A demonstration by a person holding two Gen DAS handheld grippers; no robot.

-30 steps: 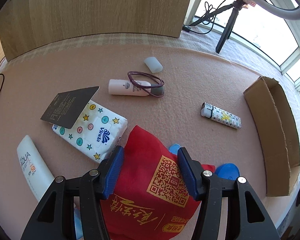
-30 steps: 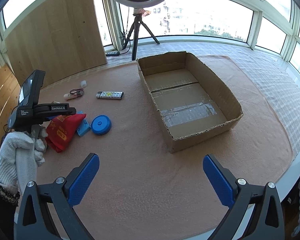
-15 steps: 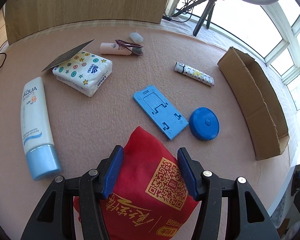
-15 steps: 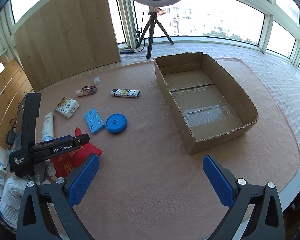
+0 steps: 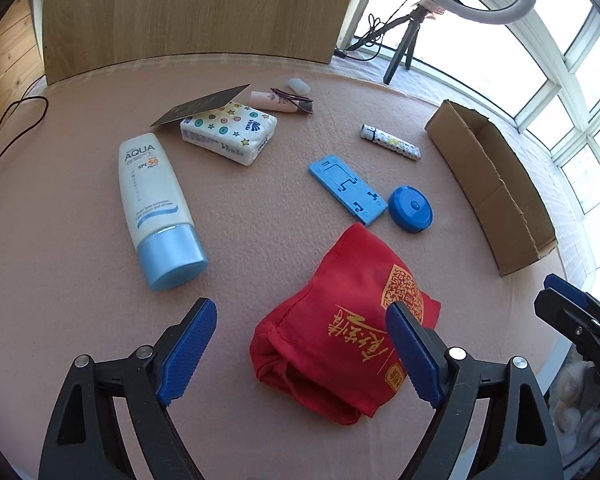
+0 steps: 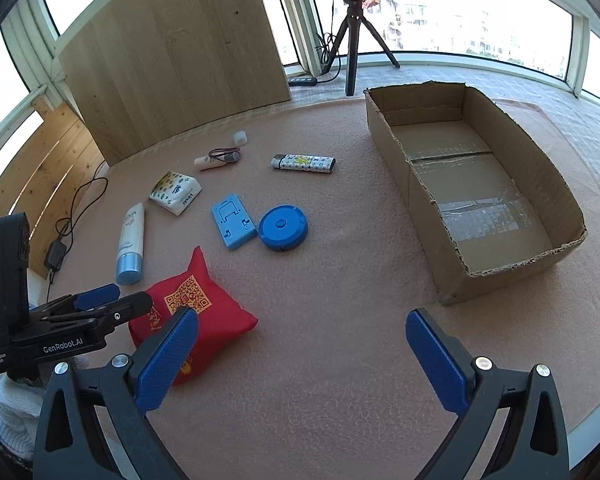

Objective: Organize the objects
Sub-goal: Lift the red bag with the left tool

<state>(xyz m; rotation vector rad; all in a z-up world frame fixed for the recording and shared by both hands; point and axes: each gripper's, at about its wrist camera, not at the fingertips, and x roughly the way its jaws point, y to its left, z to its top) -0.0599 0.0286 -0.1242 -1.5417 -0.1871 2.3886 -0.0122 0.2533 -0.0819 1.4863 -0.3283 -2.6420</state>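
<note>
The red cloth bag [image 5: 340, 328] with gold print lies slumped on the pink table cover, just ahead of my left gripper [image 5: 300, 348]. That gripper is open, its blue pads on either side of the bag's near end and apart from it. The right wrist view shows the same bag [image 6: 192, 308] beside the left gripper [image 6: 96, 308]. My right gripper [image 6: 302, 360] is open and empty over bare cover, to the right of the bag. An open cardboard box [image 6: 420, 208] stands empty at the right, also seen as a side wall of the box [image 5: 484, 188].
Beyond the bag lie a sunscreen tube [image 5: 156, 204], a tissue pack [image 5: 230, 132] under a black card [image 5: 202, 106], a blue phone stand [image 5: 346, 188], a round blue case [image 5: 411, 209], a patterned lighter [image 5: 390, 147] and a small tube with a hair tie [image 5: 280, 101]. A tripod [image 6: 352, 40] stands behind.
My left gripper carried the red bag back toward the table's near side, then opened and let it go. The bag now rests on the cover. The right gripper stayed open.
</note>
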